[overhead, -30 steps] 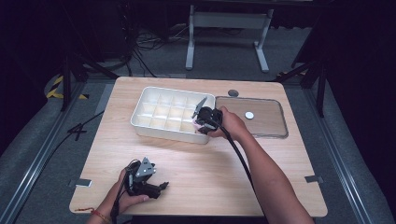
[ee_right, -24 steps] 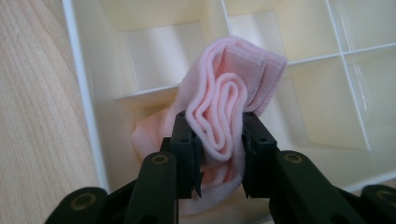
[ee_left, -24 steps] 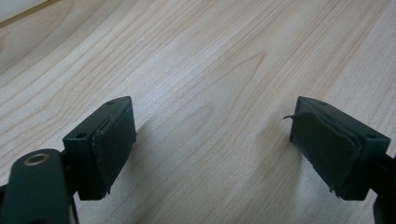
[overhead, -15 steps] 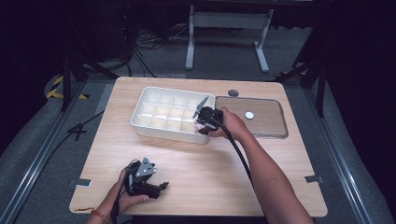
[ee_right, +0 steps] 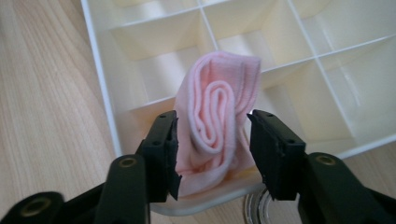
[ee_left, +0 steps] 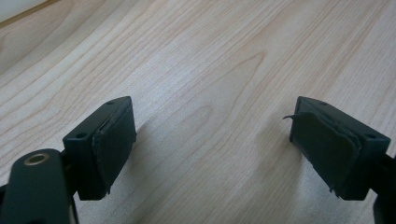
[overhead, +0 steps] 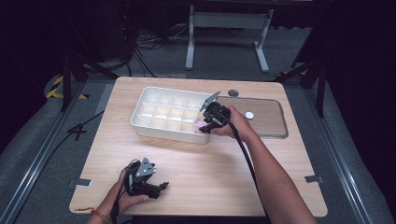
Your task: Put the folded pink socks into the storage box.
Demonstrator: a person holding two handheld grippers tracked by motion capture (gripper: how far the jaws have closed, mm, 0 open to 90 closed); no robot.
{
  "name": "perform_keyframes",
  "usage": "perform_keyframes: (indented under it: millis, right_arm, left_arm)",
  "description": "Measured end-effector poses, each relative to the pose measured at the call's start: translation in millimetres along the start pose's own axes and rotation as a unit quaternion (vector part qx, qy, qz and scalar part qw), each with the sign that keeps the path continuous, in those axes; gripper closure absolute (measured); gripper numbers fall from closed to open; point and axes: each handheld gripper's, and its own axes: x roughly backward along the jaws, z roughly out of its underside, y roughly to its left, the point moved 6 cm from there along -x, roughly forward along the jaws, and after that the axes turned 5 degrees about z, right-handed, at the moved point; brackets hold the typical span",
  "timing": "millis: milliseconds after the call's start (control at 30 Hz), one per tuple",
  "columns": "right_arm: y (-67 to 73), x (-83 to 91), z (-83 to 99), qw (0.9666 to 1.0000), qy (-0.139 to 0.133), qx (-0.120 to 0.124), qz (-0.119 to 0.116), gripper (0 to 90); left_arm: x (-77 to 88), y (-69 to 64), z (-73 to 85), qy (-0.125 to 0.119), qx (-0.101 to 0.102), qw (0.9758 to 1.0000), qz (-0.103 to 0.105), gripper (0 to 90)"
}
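Pale wooden table carries a white divided tray. At its near right corner compartment, the right gripper has just been opening around a rolled pink cloth. Well nearer than the tray, the left gripper rests wide, holding nothing.

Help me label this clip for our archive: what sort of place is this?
Probably a lab or studio set up for recording, not a home: a lone wooden table ringed by dark curtains, cables on grey carpet, and a metal stand behind.
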Motion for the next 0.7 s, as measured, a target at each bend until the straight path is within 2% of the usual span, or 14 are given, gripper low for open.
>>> perform_keyframes:
  millis: [100,167,233,333,500,700]
  right_arm:
    - [-0.1,4.4,-1.5,0.9998,-0.016,-0.009,-0.011,57.1]
    - [-0.6,5.1,-2.1,0.9996,-0.022,-0.017,-0.006,60.7]
    - [-1.0,1.9,-1.4,0.9996,-0.015,-0.022,-0.001,66.5]
    - [0.0,-4.8,-0.7,0.9999,0.004,-0.012,0.008,71.1]
    - [2.1,-11.6,-0.6,0.9998,0.014,0.002,0.010,78.5]
    - [4.0,-12.4,-0.7,0.9995,0.025,0.017,0.010,79.5]
  left_arm:
    - [0.1,0.0,0.0,0.000,0.000,1.0000,0.000,14.7]
    - [0.2,0.0,0.0,0.000,0.000,1.0000,0.000,14.7]
    - [0.0,0.0,0.0,0.000,0.000,1.0000,0.000,14.7]
    - [0.0,0.0,0.0,0.000,0.000,1.0000,0.000,14.7]
    - [0.0,0.0,0.0,0.000,0.000,1.0000,0.000,14.7]
    - [0.0,0.1,0.0,0.000,0.000,1.0000,-0.001,14.7]
